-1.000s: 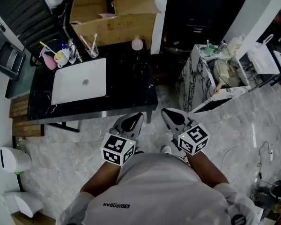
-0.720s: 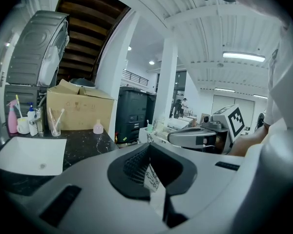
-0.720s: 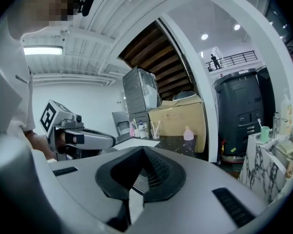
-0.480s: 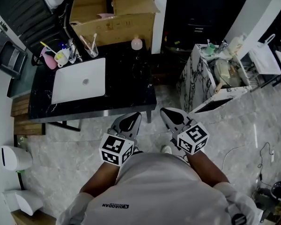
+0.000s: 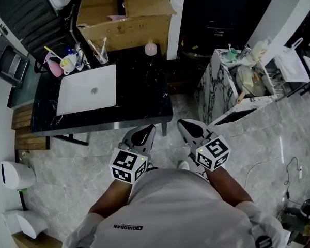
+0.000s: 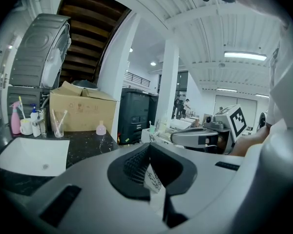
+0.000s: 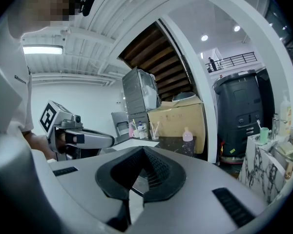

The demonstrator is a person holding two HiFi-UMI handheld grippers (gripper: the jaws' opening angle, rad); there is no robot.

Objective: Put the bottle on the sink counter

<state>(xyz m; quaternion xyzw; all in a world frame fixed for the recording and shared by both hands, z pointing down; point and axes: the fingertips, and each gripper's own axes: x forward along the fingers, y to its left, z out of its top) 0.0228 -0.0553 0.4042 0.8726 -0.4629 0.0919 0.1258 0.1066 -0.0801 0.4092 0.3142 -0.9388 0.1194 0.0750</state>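
Observation:
A small pink bottle (image 5: 151,48) stands upright on the black marble sink counter (image 5: 139,97), at its back right corner beside a cardboard box. It also shows in the left gripper view as the bottle (image 6: 101,128) and in the right gripper view as the bottle (image 7: 187,136). My left gripper (image 5: 144,133) and right gripper (image 5: 189,127) hover side by side over the floor, just short of the counter's front edge. Both are shut and hold nothing. The left gripper's (image 6: 149,146) jaws meet at the tip, as do the right gripper's (image 7: 142,150).
A white sink basin (image 5: 87,89) fills the counter's left half. Behind it stand a toothbrush glass (image 5: 101,53) and pink cups (image 5: 56,66). A cardboard box (image 5: 125,12) sits at the back. A cluttered marble cabinet (image 5: 225,87) stands to the right, with white bins (image 5: 15,175) on the floor at left.

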